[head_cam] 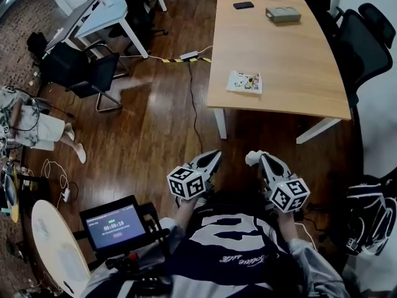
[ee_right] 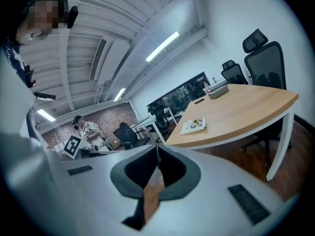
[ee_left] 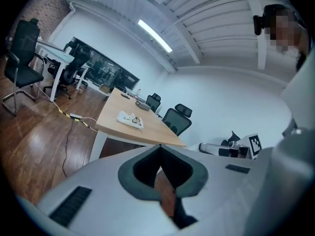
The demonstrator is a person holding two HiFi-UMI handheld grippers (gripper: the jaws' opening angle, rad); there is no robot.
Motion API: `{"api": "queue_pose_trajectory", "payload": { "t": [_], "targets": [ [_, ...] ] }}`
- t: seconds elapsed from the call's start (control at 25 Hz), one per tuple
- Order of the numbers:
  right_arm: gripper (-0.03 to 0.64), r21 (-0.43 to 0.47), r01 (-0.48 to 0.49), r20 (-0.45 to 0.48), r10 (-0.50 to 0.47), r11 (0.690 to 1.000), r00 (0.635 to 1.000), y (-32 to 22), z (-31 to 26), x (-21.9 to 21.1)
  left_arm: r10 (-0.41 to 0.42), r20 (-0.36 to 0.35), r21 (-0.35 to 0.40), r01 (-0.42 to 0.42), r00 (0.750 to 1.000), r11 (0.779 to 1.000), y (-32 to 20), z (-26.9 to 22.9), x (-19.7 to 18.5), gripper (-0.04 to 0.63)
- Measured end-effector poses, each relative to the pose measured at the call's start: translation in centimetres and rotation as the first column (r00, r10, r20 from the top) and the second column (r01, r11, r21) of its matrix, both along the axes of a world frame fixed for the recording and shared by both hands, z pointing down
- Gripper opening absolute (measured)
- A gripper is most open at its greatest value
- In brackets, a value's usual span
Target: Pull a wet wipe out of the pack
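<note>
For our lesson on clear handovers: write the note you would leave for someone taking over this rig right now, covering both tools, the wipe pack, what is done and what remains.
Left tool: shut, empty, held in front of the body, above the floor.
Right tool: shut, empty, beside it.
Wet wipe pack: lies flat on the table near its front-left edge, ahead of both tools, nothing touching it.
Done: nothing; no wipe visibly out.
Left: step to the table, probably steady the pack with one tool, pull a wipe with the other.
</note>
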State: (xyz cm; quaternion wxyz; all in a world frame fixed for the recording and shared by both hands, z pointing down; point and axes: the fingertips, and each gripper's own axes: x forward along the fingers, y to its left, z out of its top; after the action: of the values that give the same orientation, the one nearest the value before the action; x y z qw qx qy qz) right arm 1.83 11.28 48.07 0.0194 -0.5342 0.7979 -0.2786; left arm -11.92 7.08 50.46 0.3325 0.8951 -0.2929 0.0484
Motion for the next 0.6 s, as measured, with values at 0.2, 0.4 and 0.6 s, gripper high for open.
{"api": "queue_pose_trajectory", "payload": {
  "t": [0.2, 0.4, 0.6],
  "targets": [
    [0.0, -0.005, -0.03, 0.006, 0.03, 1.0, 1.0, 1.6, 0.4, -0.5, 0.051, -0.018, 0.004, -0.051, 0.999, 0.999, 1.1, 0.4, 0.5, 0.002],
    [0.002, -0.001, -0.031, -0.009, 0.031, 1.0, 0.999, 2.1, 0.3, -0.7, 0.074, -0.029, 0.003, -0.074, 0.997, 0.997, 1.4, 0.4, 0.9, 0.002],
    [0.002, 0.013, -0.022, -0.017, 0.022, 1.0, 1.0, 1.1, -0.7, -0.2, 0.044, -0.046, 0.02, -0.043, 0.998, 0.999, 0.0, -0.5, 0.7, 0.002]
  ]
}}
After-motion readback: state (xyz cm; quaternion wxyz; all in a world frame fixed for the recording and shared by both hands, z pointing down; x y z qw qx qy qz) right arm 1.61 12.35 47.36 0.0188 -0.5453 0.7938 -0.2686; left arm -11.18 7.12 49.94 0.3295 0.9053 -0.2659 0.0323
